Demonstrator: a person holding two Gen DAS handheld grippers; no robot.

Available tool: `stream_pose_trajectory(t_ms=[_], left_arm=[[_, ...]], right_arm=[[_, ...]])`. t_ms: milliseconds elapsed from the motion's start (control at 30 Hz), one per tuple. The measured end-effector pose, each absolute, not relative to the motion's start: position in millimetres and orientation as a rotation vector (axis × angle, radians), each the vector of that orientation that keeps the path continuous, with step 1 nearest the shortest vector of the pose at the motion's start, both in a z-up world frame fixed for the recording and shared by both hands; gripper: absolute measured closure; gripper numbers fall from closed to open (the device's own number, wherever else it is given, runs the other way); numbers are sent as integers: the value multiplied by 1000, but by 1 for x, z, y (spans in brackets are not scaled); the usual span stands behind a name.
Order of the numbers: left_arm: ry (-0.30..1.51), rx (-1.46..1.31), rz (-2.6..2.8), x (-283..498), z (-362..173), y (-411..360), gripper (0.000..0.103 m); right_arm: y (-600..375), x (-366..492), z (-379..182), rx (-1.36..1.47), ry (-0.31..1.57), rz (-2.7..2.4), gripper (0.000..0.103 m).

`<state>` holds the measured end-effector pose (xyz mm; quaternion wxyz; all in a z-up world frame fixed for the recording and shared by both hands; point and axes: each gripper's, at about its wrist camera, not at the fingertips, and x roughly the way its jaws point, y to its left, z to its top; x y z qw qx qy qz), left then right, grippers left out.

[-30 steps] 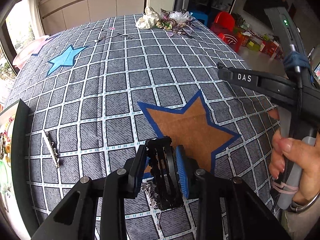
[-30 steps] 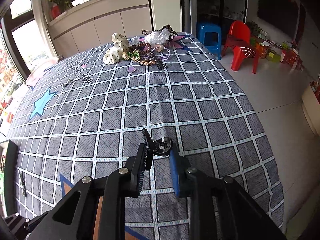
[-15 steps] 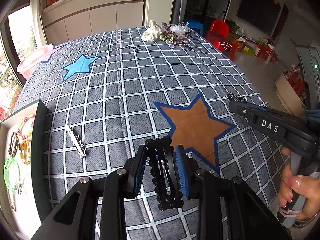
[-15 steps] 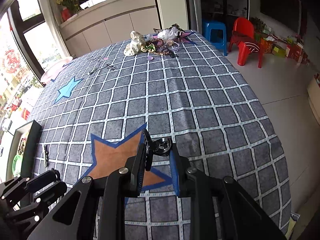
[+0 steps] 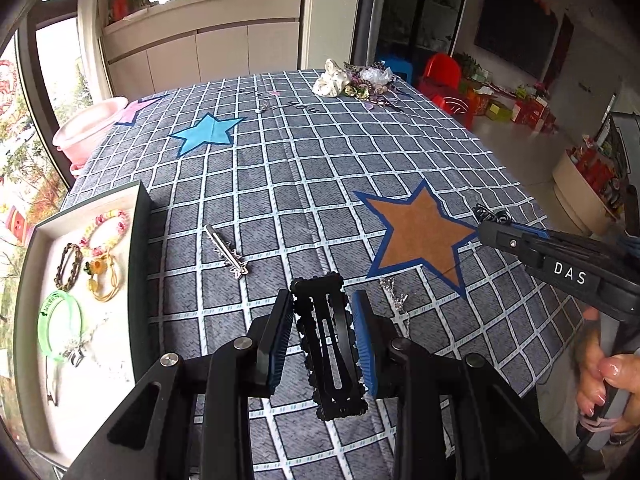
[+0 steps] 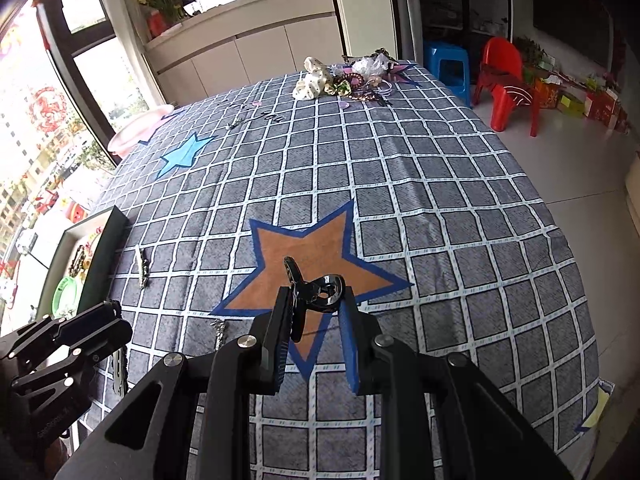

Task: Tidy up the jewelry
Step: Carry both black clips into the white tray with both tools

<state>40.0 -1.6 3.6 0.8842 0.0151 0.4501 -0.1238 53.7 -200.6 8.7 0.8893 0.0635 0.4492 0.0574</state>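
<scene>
Both tools clamped, tilted downward

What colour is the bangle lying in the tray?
Translucent green bangle, clearest in the left wrist view.

A table covered by a grey checked cloth with star patches fills the foreground. Beyond its far edge, cream cabinets are set under a counter, on which potted plants are placed. Tall dark-framed windows to the left let in bright daylight. To the right, a pale tiled floor is seen, with a red chair, a blue stool and what may be boxes.
</scene>
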Motion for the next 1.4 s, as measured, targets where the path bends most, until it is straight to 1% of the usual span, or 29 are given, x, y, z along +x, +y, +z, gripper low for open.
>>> stream_pose_trajectory(t_ms=[400,767,1067,1400], left_arm=[[893,-5,-193,11,13,53,65],[888,-53,-64,-20,9,131,65],[927,-119,47,-34,-14,192,65],[963,-128,68,-27,-34,212,65]], right_arm=[[-136,39,31,65,909,239,78],[-40,33,43,-34,897,423,78],[45,27,31,-129,932,580,78],[96,38,5,-170,999,641,78]])
